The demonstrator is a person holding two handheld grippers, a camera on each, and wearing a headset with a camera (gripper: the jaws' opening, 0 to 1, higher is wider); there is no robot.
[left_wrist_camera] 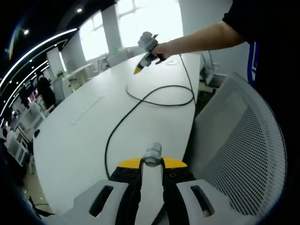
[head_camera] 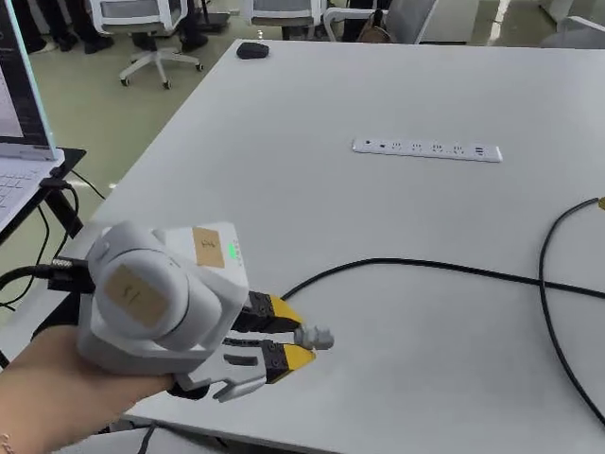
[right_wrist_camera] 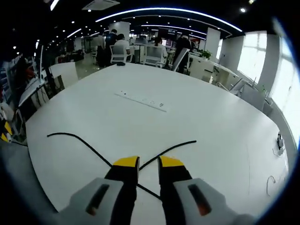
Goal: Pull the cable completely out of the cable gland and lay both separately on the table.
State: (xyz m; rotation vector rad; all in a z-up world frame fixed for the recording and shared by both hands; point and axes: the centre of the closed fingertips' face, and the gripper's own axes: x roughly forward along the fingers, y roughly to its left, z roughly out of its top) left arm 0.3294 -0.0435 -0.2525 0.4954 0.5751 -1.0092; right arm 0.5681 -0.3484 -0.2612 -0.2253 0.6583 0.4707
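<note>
1. Head view is showing the left gripper point(head_camera: 295, 335) pinching the gland point(head_camera: 314, 337) at the very tips of its jaws, raised above the table point(head_camera: 284, 142) and close to its near edge.
2. The cable point(head_camera: 425, 266) is lying on the table, running away ahead and to the right of the left gripper. Its near end is passing behind the upper jaw, so that end is hidden.
3. Right gripper view is showing the right gripper point(right_wrist_camera: 149, 164) with its jaws standing narrowly apart and the cable crossing the gap between them. I cannot tell whether they are pinching it.
4. Risk, as judged: the gland is being held by a small tip contact on a rounded body. A slackening or tilt during lowering is likely to let it slip, roll and go over the edge just behind the jaws.
5. Risk, as judged: the cable is lying just beside the left jaws. Setting the gland straight down is risking a landing on or against the cable, leaving the two not lying apart.
6. Risk, as judged: a tug from the right gripper could be dragging the loose cable toward the edge.
7. Holders: the gland is the one item here that takes anything inside. No cable is coming out of its forward end, so it is appearing empty. Its rear end is hidden between the jaws.
</note>
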